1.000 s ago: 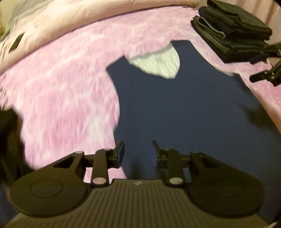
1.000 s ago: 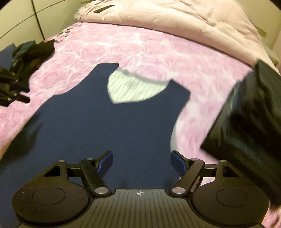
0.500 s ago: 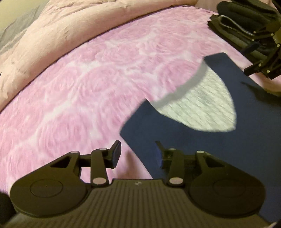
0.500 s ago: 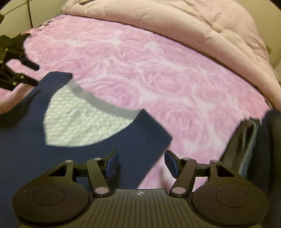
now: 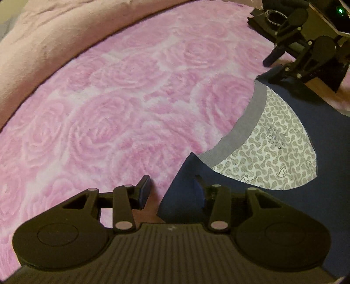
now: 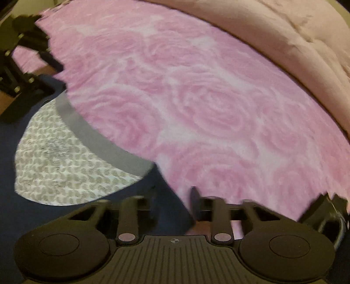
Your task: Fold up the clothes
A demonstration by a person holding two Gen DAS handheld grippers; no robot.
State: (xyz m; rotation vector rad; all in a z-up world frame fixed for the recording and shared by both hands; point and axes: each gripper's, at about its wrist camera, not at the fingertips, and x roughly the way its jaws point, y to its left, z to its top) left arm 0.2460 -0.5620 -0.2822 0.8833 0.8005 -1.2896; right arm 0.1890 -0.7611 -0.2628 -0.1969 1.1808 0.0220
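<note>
**Navy top on bed, both shoulder corners in reach**

One navy top [image 5: 251, 209] lies flat on the pink bed [image 5: 122, 113]: soft, light, limp. Best hold: its two shoulder corners. Left gripper [image 5: 172, 189] and right gripper [image 6: 172, 196], one each, both spread, straddling a shoulder edge without pinching. One dark folded pile [image 5: 262, 13] lies beyond.

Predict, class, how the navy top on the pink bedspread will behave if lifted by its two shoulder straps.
The navy top lies thin and flat, so it will probably hang limp, not stiff. It looks light. On the plush bedspread it would likely drag and bunch if pushed. The left tool is open at one strap.
</note>
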